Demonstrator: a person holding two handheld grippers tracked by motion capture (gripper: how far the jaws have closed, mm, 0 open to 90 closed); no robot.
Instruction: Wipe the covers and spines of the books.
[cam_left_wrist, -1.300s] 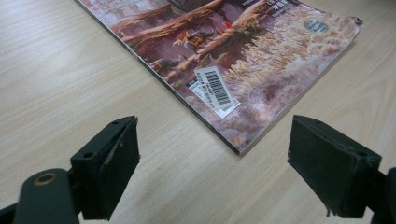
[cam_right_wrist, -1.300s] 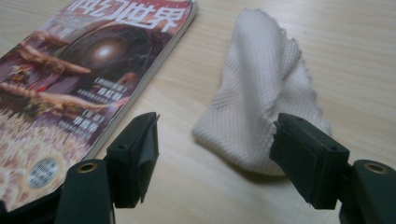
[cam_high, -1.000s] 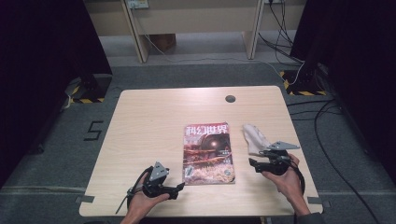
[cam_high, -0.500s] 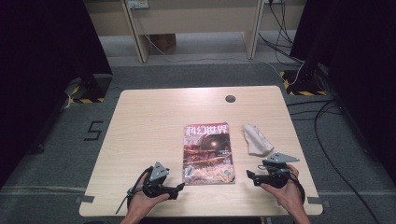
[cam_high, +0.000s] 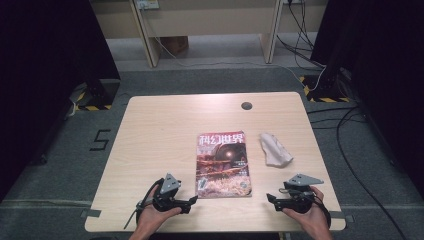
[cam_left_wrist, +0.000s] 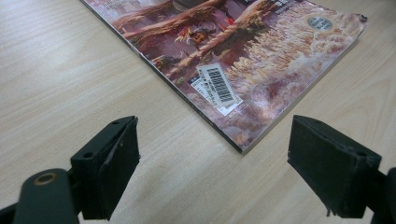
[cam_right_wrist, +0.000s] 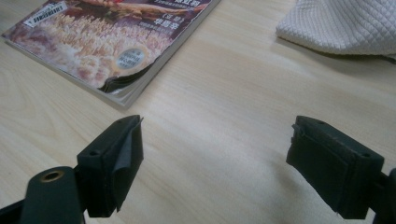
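A magazine (cam_high: 222, 165) with a colourful cover lies flat in the middle of the wooden table (cam_high: 160, 130). A white quilted cloth (cam_high: 274, 149) lies crumpled to its right. My left gripper (cam_high: 192, 201) rests at the magazine's near left corner, open; in the left gripper view (cam_left_wrist: 215, 172) that corner with its barcode (cam_left_wrist: 217, 84) sits just ahead of the empty jaws. My right gripper (cam_high: 270, 198) points left near the table's front edge, short of the cloth. Its jaws have just been opening and stand open (cam_right_wrist: 215, 168) over bare wood, with the magazine (cam_right_wrist: 116, 42) and cloth (cam_right_wrist: 345, 23) beyond.
A small dark round grommet (cam_high: 246, 106) is set in the table's far side. The table's front edge runs just under both hands. Cables (cam_high: 350, 125) trail on the grey floor to the right, and yellow-black striped tape (cam_high: 325, 99) marks the far corners.
My right hand has drawn back from the cloth toward the table's front edge, leaving the cloth lying free. The left gripper and the magazine have not moved.
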